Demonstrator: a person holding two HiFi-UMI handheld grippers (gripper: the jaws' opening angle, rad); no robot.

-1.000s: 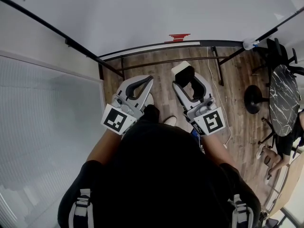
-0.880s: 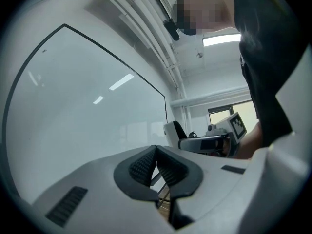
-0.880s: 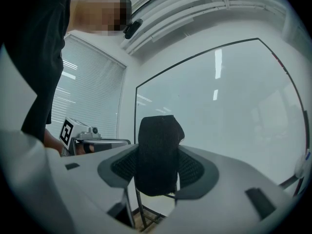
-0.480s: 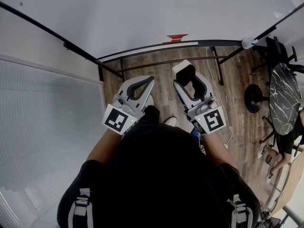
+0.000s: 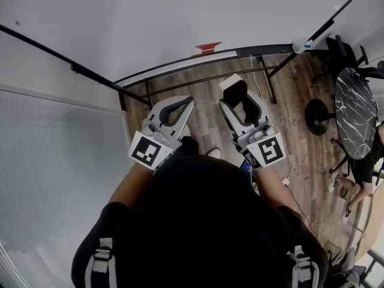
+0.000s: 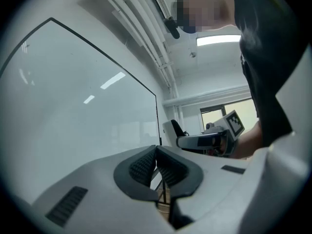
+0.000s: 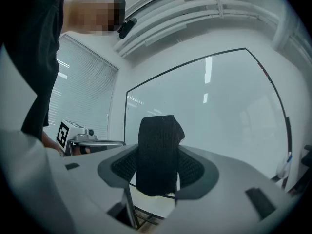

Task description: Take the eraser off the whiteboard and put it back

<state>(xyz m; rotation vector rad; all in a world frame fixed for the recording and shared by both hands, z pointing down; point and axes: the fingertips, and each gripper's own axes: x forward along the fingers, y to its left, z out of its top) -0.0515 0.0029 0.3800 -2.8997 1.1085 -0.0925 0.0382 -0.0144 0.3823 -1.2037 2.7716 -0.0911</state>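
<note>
Right gripper (image 5: 239, 101) is clamped on one eraser (image 5: 231, 87), black felt side squeezed between both pads (image 7: 195, 167), held just short of the whiteboard (image 5: 180, 17) and off its surface. Left gripper (image 5: 187, 101) has its jaws pressed together with nothing in them, beside the right one and equally short of the board.

- Two grippers, one eraser, one whiteboard.
- One red item (image 5: 208, 47) sits on the board's bottom ledge (image 5: 252, 51), and one small white-and-blue object (image 5: 300, 45) sits at the ledge's right end.
- Board face ahead is bare and wide, and its black frame edge (image 7: 273, 87) is well apart from the eraser.
- One round dark table (image 5: 354, 113) stands right of the board.
- Bare wood floor (image 5: 210, 125) lies below the ledge.
</note>
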